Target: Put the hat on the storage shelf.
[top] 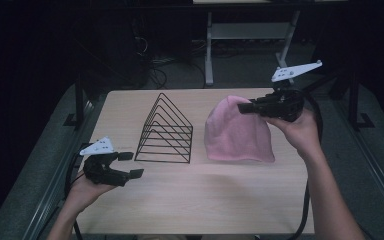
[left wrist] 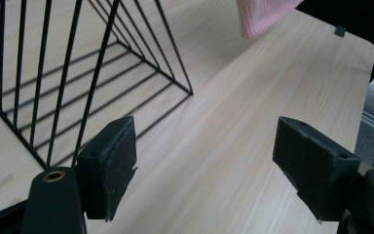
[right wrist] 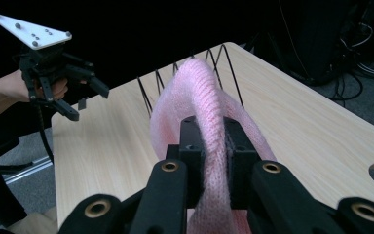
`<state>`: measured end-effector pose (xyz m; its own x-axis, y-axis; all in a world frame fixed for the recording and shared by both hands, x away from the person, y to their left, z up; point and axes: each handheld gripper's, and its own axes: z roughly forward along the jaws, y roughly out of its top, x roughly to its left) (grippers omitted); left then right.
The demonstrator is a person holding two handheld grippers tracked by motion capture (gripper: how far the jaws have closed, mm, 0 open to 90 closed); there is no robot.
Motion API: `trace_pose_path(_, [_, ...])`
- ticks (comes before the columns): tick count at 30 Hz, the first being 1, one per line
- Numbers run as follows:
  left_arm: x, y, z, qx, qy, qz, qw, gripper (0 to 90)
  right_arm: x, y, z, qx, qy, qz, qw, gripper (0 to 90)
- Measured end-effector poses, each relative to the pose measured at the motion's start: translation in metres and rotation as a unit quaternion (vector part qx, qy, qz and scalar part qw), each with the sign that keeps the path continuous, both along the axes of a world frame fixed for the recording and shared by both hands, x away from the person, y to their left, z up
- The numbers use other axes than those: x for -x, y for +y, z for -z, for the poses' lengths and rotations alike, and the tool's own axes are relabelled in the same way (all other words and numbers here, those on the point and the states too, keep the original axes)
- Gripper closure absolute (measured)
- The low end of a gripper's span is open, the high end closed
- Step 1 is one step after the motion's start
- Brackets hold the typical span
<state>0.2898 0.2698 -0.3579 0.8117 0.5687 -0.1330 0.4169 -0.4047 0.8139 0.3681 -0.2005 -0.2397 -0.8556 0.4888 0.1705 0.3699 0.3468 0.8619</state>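
Wooden table (top: 180, 200), open near edge

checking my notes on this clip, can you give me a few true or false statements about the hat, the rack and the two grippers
1. The right gripper is shut on the pink knit hat. True.
2. The left gripper holds the black wire rack. False: its jaws stand open with nothing between them.
3. The rack stands between the left gripper and the hat in the high view. True.
4. The hat hangs on the rack. False: it is beside the rack, apart from it.
5. The table is pale wood. True.
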Motion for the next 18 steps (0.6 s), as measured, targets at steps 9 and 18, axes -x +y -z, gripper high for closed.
trace_pose_path(9, [-0.005,-0.02,-0.019,-0.011,-0.013,0.033,0.9993,23.9,0.005,0.014,-0.018,-0.007,-0.009,-0.02,0.9997,81.1])
trace_pose_path(18, [-0.005,-0.035,-0.037,-0.019,-0.031,0.053,0.998,23.9,0.008,0.032,-0.032,-0.005,-0.018,-0.045,0.9988,81.1])
